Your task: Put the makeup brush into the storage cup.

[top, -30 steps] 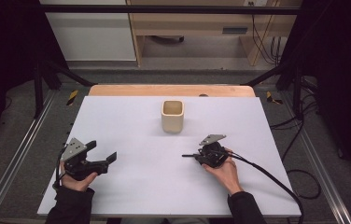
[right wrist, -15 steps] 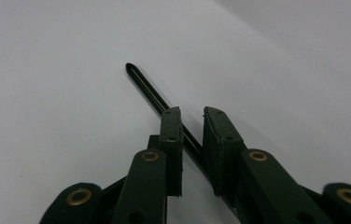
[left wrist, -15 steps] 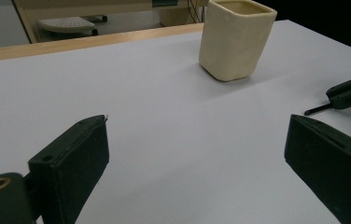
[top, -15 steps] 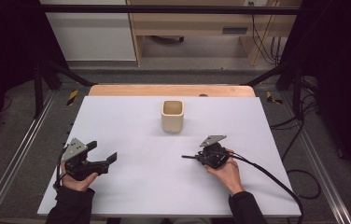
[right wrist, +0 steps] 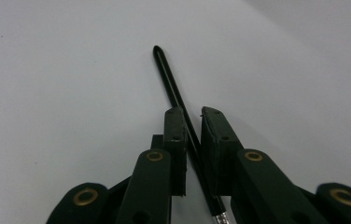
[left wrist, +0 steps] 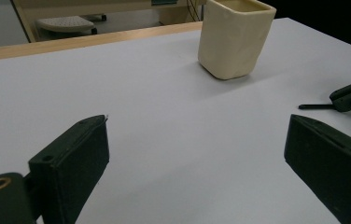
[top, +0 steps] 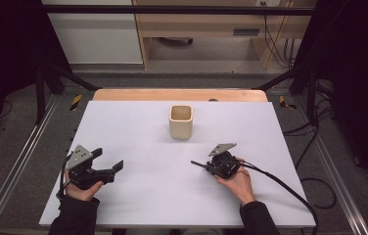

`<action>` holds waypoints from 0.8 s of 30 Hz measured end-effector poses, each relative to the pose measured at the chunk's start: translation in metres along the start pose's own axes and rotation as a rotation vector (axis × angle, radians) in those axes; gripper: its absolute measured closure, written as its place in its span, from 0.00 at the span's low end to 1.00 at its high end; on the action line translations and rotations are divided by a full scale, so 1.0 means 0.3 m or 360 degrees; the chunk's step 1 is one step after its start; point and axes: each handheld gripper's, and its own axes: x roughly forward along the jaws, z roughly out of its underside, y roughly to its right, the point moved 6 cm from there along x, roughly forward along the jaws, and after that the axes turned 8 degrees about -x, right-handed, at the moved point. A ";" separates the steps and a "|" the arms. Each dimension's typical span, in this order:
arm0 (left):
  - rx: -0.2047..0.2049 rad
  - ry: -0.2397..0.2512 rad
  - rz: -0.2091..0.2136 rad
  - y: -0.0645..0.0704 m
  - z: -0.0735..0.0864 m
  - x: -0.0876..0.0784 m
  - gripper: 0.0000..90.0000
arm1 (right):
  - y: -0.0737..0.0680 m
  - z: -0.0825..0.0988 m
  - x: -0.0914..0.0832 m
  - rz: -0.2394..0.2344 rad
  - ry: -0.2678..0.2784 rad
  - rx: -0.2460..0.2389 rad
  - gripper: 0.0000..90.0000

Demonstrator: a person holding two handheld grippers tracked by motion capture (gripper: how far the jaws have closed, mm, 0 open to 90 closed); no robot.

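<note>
A cream square cup (top: 180, 122) (left wrist: 234, 39) stands upright on the white table (top: 138, 127), toward its far middle. My right gripper (top: 210, 166) (right wrist: 193, 114) lies low on the table, below and right of the cup. Its jaws have just been closing and are shut on a thin black pencil (right wrist: 169, 79) (top: 196, 163). The pencil's tip points away to the left and its silver ferrule shows behind the pads. My left gripper (top: 108, 160) (left wrist: 197, 140) rests at the near left, open, with bare table between its pads.
A wooden strip (top: 177, 94) runs along the table's far edge. Metal rails (top: 20, 161) flank both sides, and cables (top: 314, 147) lie on the floor at the right. The right gripper's cable (top: 280, 183) trails toward the near right corner.
</note>
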 end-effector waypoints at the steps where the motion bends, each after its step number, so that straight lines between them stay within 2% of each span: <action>1: 0.0002 -0.0002 0.0002 0.001 0.001 0.001 0.07 | -0.007 0.001 -0.001 -0.0013 0.0005 0.0000 0.92; 18: 0.0000 -0.0017 0.0007 0.003 0.006 0.006 0.07 | -0.019 0.001 -0.003 -0.0006 0.0005 0.0019 0.93; 24: -0.0002 -0.0019 0.0009 0.005 0.007 0.006 0.07 | -0.018 -0.010 -0.019 0.0026 0.0029 0.0009 0.83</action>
